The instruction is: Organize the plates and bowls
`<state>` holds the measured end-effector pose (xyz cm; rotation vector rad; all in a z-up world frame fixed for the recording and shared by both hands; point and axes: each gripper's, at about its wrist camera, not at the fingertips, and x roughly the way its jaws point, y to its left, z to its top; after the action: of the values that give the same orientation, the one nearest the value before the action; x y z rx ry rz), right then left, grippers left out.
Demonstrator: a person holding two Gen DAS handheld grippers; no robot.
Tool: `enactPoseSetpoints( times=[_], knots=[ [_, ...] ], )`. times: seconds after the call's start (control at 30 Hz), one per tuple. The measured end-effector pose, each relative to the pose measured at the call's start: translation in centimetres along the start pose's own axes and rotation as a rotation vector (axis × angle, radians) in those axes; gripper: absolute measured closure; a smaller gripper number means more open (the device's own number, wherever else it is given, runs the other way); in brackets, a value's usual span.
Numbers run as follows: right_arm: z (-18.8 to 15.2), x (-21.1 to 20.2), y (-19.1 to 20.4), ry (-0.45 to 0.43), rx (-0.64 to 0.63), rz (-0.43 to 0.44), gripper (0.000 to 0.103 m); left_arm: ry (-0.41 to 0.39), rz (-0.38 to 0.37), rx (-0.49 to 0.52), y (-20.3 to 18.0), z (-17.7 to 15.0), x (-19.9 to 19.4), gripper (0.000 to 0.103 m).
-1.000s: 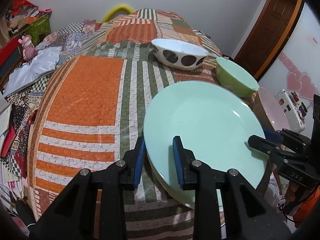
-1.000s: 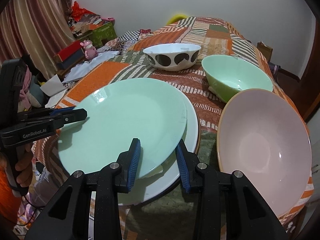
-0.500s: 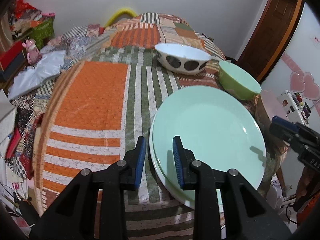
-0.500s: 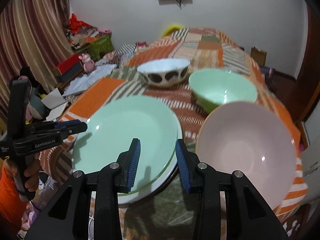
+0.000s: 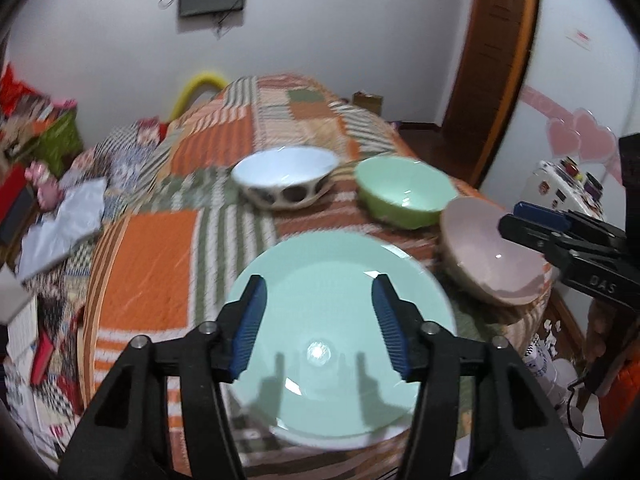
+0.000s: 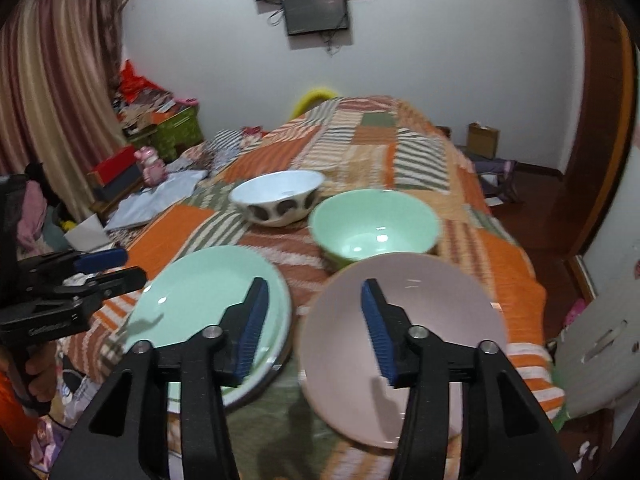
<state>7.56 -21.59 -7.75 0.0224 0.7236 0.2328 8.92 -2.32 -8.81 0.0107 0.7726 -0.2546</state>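
Note:
A mint-green plate (image 5: 340, 312) lies stacked on a white plate (image 6: 256, 384) at the near end of the quilt-covered table; it also shows in the right wrist view (image 6: 200, 296). Behind stand a white bowl with dark spots (image 5: 286, 178), a green bowl (image 5: 402, 196) and a pink bowl (image 5: 490, 264). My left gripper (image 5: 318, 326) is open and empty above the green plate. My right gripper (image 6: 314, 326) is open and empty, hanging between the plates and the pink bowl (image 6: 404, 344). The spotted bowl (image 6: 278, 198) and green bowl (image 6: 374, 224) sit beyond.
The patchwork quilt (image 5: 160, 264) covers the long table to the far wall. Clutter, boxes and a pink toy (image 6: 150, 164) lie along the left side. A wooden door (image 5: 492, 60) stands at the right. The table's near edge drops off below the plates.
Both grippers have opened wide and pulled up and back from the plates. The green plate now rests flat on the white plate, let go by both.

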Motion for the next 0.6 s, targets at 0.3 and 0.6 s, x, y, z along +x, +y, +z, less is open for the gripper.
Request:
enactPoseSetpoints(
  times=[0.3, 0.6],
  knots=[
    [-0.6, -0.9, -5.4, -0.024, 0.084, -0.088, 0.050, 0.028, -0.066, 0.100, -5.8, 2.4, 3.0, 0.034],
    [-2.1, 0.2, -9.4, 0.018, 0.147, -0.122, 0.050, 0.114, -0.137, 0.138, -9.8, 2.5, 8.0, 0.034]
  ],
)
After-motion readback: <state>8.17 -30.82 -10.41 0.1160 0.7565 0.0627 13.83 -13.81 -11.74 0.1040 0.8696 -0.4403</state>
